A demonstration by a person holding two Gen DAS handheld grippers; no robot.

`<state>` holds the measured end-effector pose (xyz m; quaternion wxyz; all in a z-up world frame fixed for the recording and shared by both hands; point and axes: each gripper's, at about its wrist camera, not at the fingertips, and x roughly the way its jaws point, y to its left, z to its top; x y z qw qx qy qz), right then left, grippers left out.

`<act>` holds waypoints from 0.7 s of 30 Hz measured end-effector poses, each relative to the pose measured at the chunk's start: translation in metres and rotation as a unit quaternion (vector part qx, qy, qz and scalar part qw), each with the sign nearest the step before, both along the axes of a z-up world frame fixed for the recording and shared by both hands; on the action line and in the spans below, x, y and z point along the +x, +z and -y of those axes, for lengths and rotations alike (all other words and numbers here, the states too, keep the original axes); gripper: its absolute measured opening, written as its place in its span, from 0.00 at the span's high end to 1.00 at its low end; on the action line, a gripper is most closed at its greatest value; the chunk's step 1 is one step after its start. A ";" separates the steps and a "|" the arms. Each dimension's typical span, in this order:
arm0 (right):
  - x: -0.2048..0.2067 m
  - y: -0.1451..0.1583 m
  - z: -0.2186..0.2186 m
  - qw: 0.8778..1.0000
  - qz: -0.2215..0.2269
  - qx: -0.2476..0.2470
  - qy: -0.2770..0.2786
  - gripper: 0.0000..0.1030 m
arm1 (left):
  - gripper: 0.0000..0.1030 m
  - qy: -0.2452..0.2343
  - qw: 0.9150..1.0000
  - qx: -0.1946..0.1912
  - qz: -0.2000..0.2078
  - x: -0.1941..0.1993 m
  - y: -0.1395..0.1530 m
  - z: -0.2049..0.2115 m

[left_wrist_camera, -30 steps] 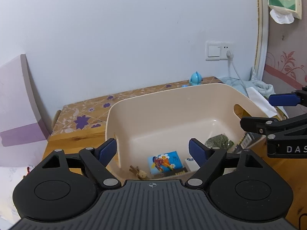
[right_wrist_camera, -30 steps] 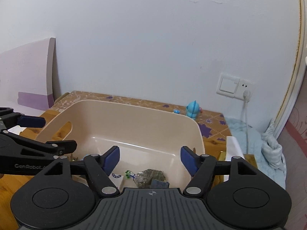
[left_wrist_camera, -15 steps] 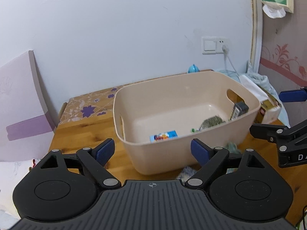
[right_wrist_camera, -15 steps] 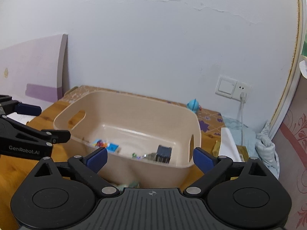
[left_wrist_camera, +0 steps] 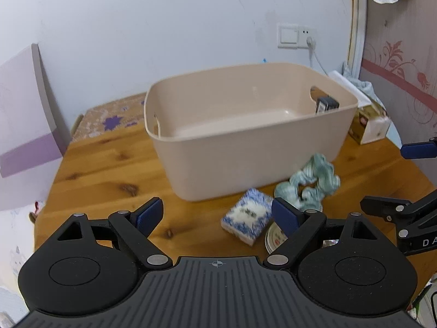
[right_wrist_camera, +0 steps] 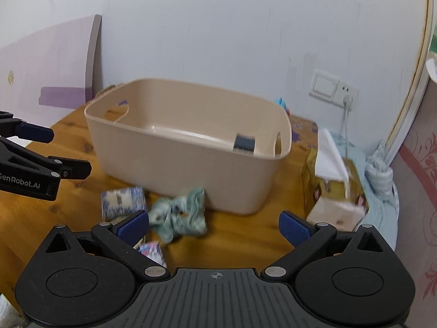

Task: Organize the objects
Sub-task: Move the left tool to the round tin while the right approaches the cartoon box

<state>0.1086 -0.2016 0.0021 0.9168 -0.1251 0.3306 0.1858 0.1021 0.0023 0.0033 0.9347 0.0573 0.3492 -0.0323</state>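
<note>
Both grippers hovered over the wooden table (left_wrist_camera: 90,169) before a beige plastic bin (left_wrist_camera: 245,147). The left gripper (left_wrist_camera: 217,214) stood with fingers well apart, holding nothing; the right gripper (right_wrist_camera: 214,225) was opening wide, nothing between its fingers. Outside the bin, against its near wall, lay a teal scrunchie (right_wrist_camera: 179,214) and just beside it a blue-and-white packet (left_wrist_camera: 247,220), with a round tin (left_wrist_camera: 274,239) touching the packet. The scrunchie looked soft and light, best pinched across one fold; the packet appeared light and squashable, best taken across its narrow sides. A dark item (right_wrist_camera: 244,142) leaned inside the bin. Legible writing: "enRobot.AI" on the left gripper, "DA" on the right.
</note>
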 end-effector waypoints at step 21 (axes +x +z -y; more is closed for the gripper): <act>-0.008 -0.058 0.008 0.997 -0.078 -0.017 0.006 0.00 | 0.15 0.001 0.997 -0.037 -0.064 -0.006 -0.047 0.006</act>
